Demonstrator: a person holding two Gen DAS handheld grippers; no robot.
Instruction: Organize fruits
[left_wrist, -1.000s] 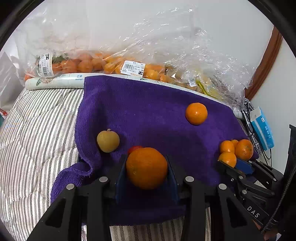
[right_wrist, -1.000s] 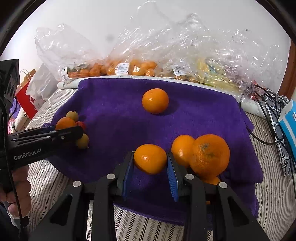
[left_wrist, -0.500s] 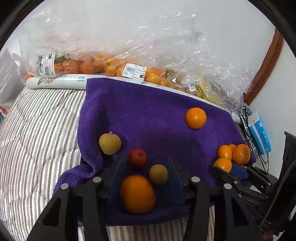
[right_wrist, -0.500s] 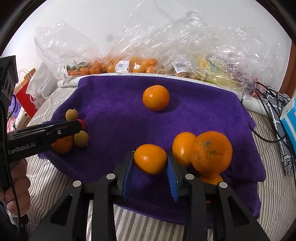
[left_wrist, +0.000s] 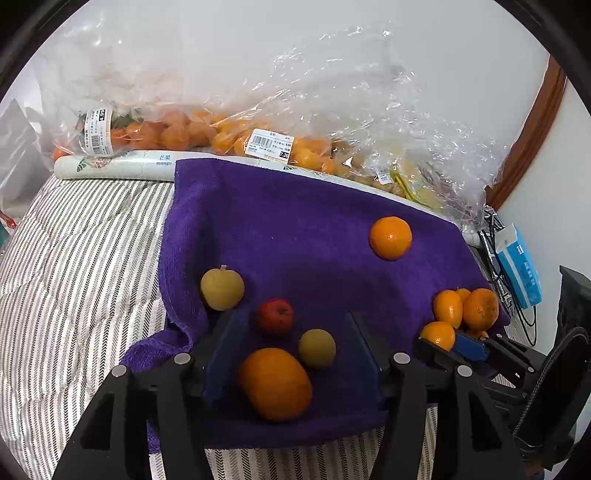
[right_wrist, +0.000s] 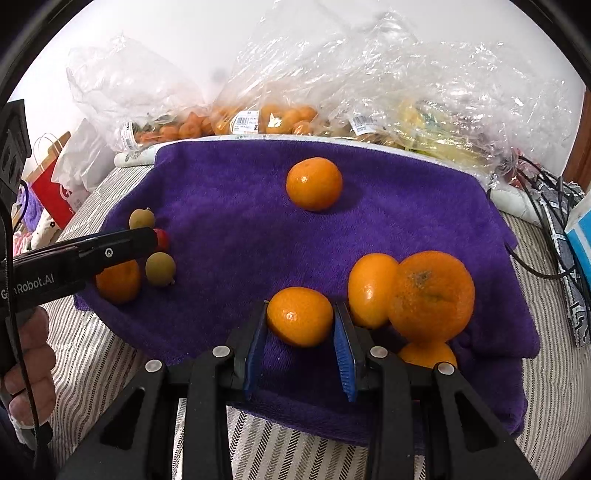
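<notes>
The left gripper (left_wrist: 288, 354) has just been opening its jaws; an orange (left_wrist: 275, 384) lies between them on the purple towel (left_wrist: 295, 229), and the pads stand clear of it, so it is released. Beside it, at the near left corner of the towel, lie a small red fruit (left_wrist: 276, 316) and two yellow-green fruits (left_wrist: 317, 348).

The right gripper (right_wrist: 300, 332) is clenched on a small mandarin (right_wrist: 300, 316) at the near right, just beside a group of other oranges (right_wrist: 430, 295). Whether the mandarin rests on the towel or is slightly lifted, I cannot tell well from this view.

One lone orange (right_wrist: 314, 183) sits far, near the plastic bags (right_wrist: 369, 92).

These fruits are probably light and round, with soft skin. They roll easily on the towel, so I would hold each one across its widest middle, with gentle pressure only.
</notes>
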